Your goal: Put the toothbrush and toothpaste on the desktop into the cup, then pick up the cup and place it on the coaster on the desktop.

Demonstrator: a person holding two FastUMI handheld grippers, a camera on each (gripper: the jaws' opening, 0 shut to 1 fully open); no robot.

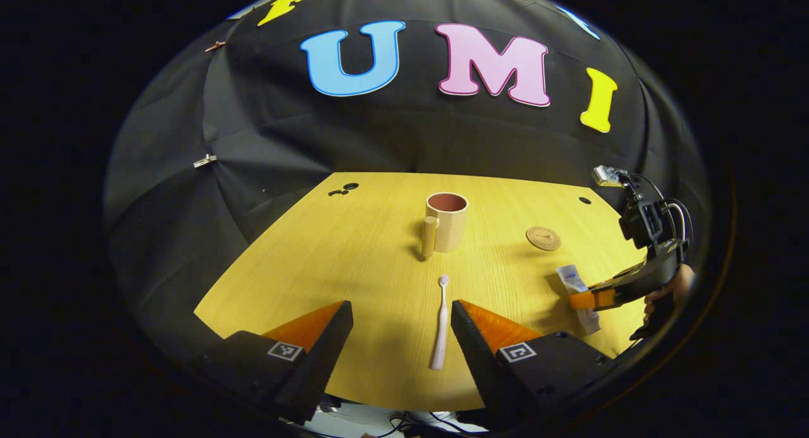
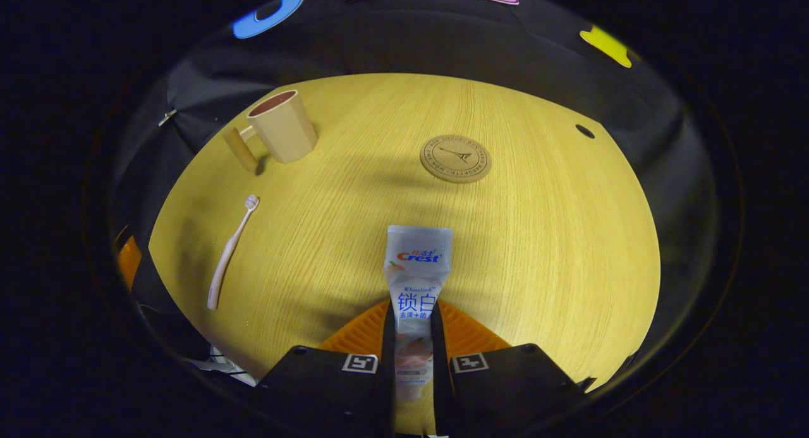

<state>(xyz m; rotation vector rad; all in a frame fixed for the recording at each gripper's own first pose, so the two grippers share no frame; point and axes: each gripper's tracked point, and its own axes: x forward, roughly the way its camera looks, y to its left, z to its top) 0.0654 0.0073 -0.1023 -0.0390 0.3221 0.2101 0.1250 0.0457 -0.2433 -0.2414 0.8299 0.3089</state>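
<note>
Left gripper view: the left gripper [image 1: 401, 327] stands wide open above the near edge of the wooden desktop [image 1: 316, 261], with nothing between its fingers. The toothbrush [image 1: 440, 324] lies flat in the gap, close to the right-hand finger, bristles pointing away. Straight ahead of the fingers stands the cup [image 1: 447, 221], upright, handle facing the gripper. Right of the cup lies the round coaster [image 1: 543, 238], apart from it. Farther right, the right gripper [image 1: 584, 299] clamps the toothpaste [image 1: 572, 280] near the desktop's right edge. Bare wood lies ahead-left of the left gripper.

Right gripper view: the toothbrush [image 2: 229, 251] lies far left of the fingers, near the desktop edge [image 2: 189, 191]; the cup [image 2: 282, 134] stands ahead-left. The right gripper [image 2: 412, 337] is closed narrowly on the toothpaste [image 2: 417, 267], both fingers pressing its sides. The tube extends forward on the wood and carries printed branding. The coaster [image 2: 455, 158] lies ahead, slightly right, bearing an embossed tower emblem ringed by illegible lettering. Open wood spans the right side to the far edge.
</note>
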